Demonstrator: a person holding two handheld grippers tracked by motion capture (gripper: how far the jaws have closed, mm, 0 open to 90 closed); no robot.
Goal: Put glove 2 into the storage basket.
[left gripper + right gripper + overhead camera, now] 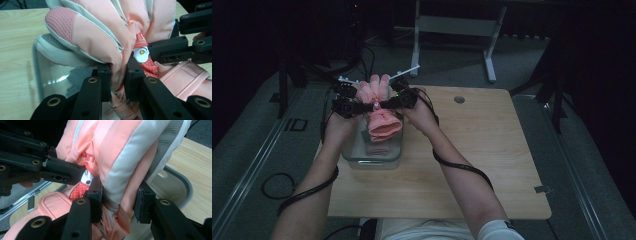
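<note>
The padded fabric glove (100, 37), pinched between the jaws of the black left gripper (118, 82), is salmon-pink with pale grey-white panels. Above and left of those jaws sits a darker pink patch in a fine waffle grid, and below it a grey mesh patch. Right of the jaws lies a red print with small white dots and a white figure with a yellow eye. The black right gripper (120, 202) clamps a pink and pale grey fold; red lettering shows upper left of its jaws. The clear plastic box (377, 160) beneath looks greyish. The wooden table (482, 150) is light tan with faint grain.
</note>
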